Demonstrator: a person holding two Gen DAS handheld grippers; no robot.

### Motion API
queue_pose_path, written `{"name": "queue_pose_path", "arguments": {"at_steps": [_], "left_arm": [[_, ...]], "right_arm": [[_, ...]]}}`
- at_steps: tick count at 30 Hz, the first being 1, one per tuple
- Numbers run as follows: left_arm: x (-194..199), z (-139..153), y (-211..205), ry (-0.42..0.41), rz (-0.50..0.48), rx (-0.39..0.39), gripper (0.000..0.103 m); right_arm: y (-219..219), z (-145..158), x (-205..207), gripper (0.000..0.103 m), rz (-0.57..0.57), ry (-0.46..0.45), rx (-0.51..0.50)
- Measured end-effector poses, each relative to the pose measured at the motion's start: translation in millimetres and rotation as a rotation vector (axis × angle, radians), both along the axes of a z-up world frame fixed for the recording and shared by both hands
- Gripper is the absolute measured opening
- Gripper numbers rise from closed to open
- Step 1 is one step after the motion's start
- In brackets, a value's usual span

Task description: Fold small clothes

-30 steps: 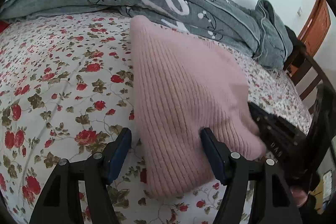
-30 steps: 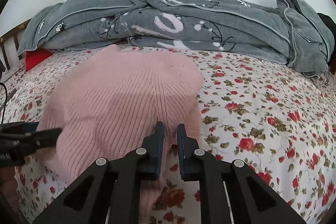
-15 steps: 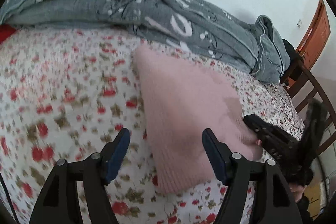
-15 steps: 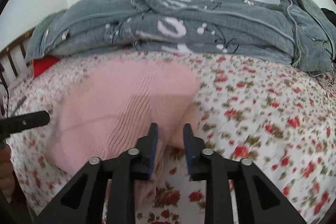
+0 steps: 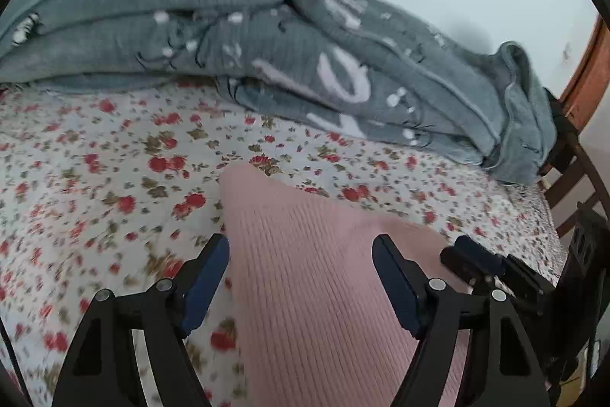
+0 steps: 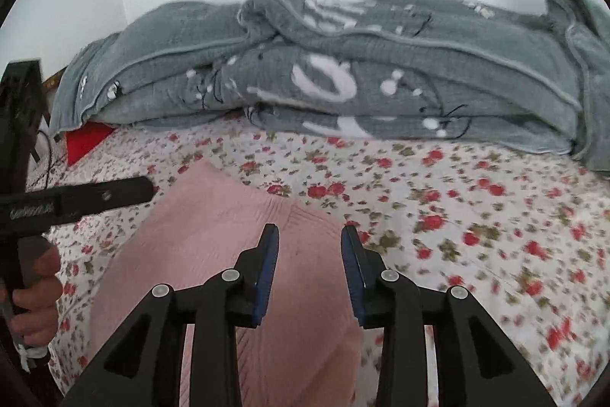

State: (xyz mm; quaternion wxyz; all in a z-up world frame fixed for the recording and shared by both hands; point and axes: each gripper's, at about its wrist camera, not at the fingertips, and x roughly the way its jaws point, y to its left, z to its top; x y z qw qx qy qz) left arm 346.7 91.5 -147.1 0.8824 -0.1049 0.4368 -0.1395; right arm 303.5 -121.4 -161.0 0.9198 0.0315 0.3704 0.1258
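Note:
A pink ribbed knit garment (image 5: 312, 277) lies folded on the floral bed sheet (image 5: 95, 178); it also shows in the right wrist view (image 6: 213, 239). My left gripper (image 5: 301, 250) is open and empty, its fingers on either side of the garment's near part and above it. My right gripper (image 6: 309, 235) is open and empty over the garment's right edge. The right gripper's body (image 5: 495, 273) shows at the right of the left wrist view. The left gripper's finger (image 6: 87, 199) shows at the left of the right wrist view.
A rumpled grey blanket (image 5: 267, 41) lies along the far side of the bed, also in the right wrist view (image 6: 343, 79). A red item (image 6: 85, 140) pokes out under it at the left. A wooden chair (image 5: 572, 178) and a door stand at the right.
My right gripper has opened and let go of the pink garment. Both grippers have pulled back and lifted, so the garment lies lower in both views.

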Motion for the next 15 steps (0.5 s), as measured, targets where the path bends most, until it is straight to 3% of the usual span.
{"name": "queue_pose_path", "arguments": {"at_steps": [1, 3, 4, 5, 10, 15], "left_arm": [[6, -6, -3, 0.013, -0.003, 0.005, 0.064], [17, -21, -12, 0.036, 0.004, 0.068, 0.056], [17, -24, -15, 0.028, 0.020, 0.098, 0.046], [15, -27, -17, 0.013, 0.039, 0.125, 0.044], [8, -44, -37, -0.023, 0.009, 0.280, 0.044], [4, -45, -39, -0.052, 0.022, 0.296, 0.045]], "right_arm": [[1, -8, 9, 0.026, 0.009, 0.026, -0.006], [3, -27, 23, 0.025, 0.019, 0.080, -0.018], [4, -38, 27, 0.025, 0.016, 0.102, -0.029], [4, -44, 30, 0.025, 0.013, 0.116, -0.034], [4, -52, 28, 0.025, 0.009, 0.095, -0.036], [3, -55, 27, 0.026, 0.002, 0.076, -0.029]]}}
